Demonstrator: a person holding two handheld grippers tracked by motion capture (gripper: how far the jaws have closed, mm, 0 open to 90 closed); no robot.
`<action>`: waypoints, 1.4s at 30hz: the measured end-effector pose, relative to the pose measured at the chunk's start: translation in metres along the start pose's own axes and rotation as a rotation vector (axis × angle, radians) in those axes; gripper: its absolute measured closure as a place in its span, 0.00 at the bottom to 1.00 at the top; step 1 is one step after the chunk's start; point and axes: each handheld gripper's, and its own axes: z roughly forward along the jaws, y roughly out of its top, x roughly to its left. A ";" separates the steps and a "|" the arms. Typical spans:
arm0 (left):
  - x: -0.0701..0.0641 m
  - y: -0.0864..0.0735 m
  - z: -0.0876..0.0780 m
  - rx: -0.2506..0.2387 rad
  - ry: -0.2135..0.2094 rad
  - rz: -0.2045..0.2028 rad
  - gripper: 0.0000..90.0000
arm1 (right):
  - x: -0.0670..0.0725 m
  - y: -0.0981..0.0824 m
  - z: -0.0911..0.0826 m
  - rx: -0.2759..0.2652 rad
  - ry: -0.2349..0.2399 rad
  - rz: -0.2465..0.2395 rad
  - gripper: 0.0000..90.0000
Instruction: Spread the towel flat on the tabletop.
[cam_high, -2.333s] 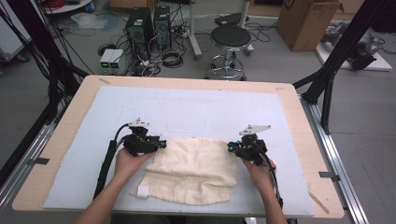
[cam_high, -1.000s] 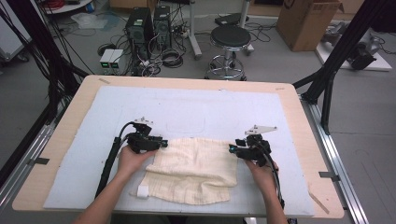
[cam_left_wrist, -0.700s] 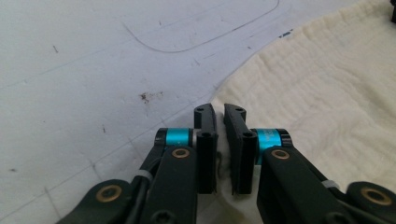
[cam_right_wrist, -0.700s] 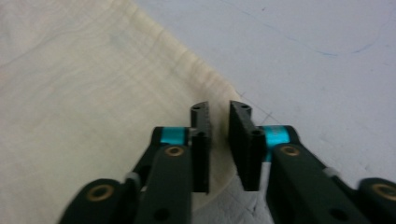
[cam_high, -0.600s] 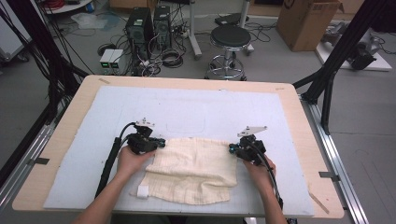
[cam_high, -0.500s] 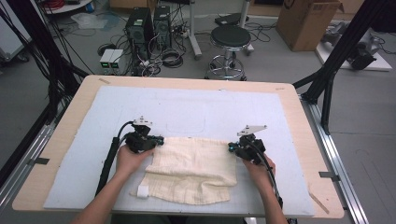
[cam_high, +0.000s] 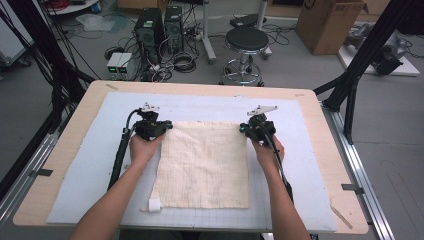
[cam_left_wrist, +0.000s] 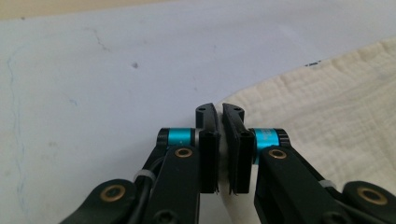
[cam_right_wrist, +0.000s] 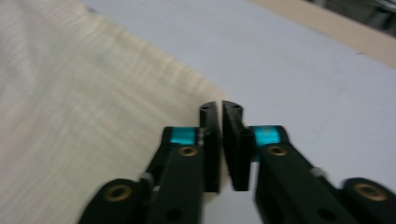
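1. Left gripper: pinching the far left corner of the cream cloth, jaws nearly together after just easing apart a little, cloth edge visible between them in the left gripper view.
2. Right gripper: at the far right corner of the cloth, jaws close together with a thin slit between, having just eased open slightly; in the right gripper view blur hides whether cloth sits in the slit.
3. Cloth: spread flat and almost square, far edge stretched between the two grippers, near edge close to the person's side of the table.
4. White tag: at the near left corner of the cloth.
5. Pale blue mat: under the cloth, on the wooden table.
6. Beyond the table: black stool, computer towers, cardboard box on the floor.
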 end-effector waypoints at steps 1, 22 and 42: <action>0.003 0.000 0.002 0.007 0.013 0.003 0.74 | -0.004 0.002 0.004 0.009 -0.017 0.031 0.79; -0.017 -0.037 -0.086 -0.028 -0.192 0.132 0.62 | 0.032 -0.043 -0.071 -0.098 0.222 -0.052 0.60; -0.053 -0.119 -0.140 0.037 -0.378 0.310 0.55 | 0.088 -0.113 -0.099 -0.052 0.410 -0.180 0.62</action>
